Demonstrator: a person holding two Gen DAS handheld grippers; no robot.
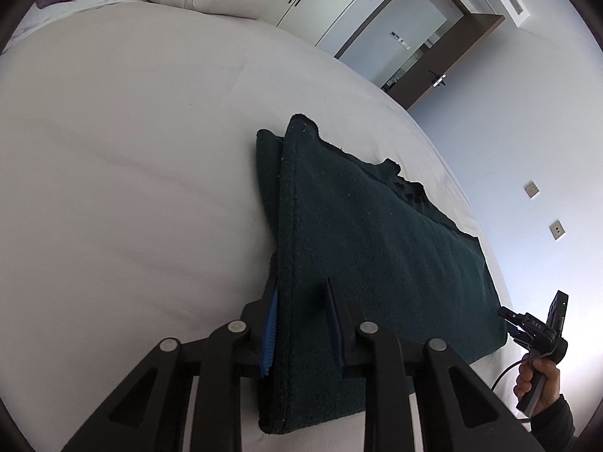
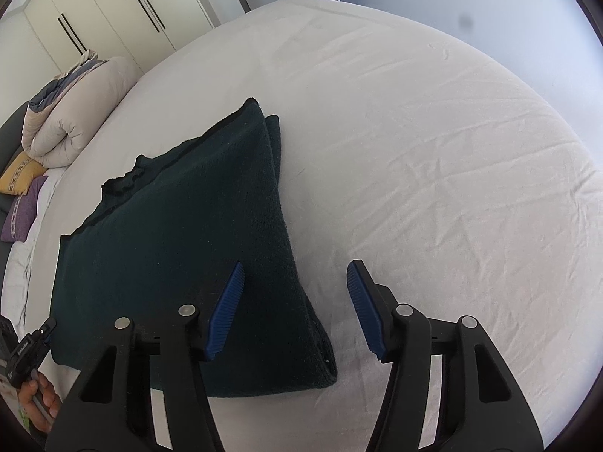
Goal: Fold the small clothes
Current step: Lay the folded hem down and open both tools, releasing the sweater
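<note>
A dark green knitted garment (image 1: 377, 248) lies folded on the white bed sheet (image 1: 132, 188). My left gripper (image 1: 303, 324) is shut on the near edge of the garment, which passes between its two blue-padded fingers. In the right wrist view the same garment (image 2: 181, 233) lies to the left. My right gripper (image 2: 296, 309) is open and empty, its left finger over the garment's near corner, its right finger over bare sheet (image 2: 433, 188). The right gripper also shows in the left wrist view (image 1: 510, 322), at the garment's far corner, held by a hand.
A rolled beige duvet (image 2: 71, 113) with yellow and purple cushions (image 2: 22, 196) lies at the head of the bed. Wardrobe doors (image 2: 113, 11) stand behind it. A dark-framed door (image 1: 426, 49) and wall sockets (image 1: 556, 229) are past the bed's edge.
</note>
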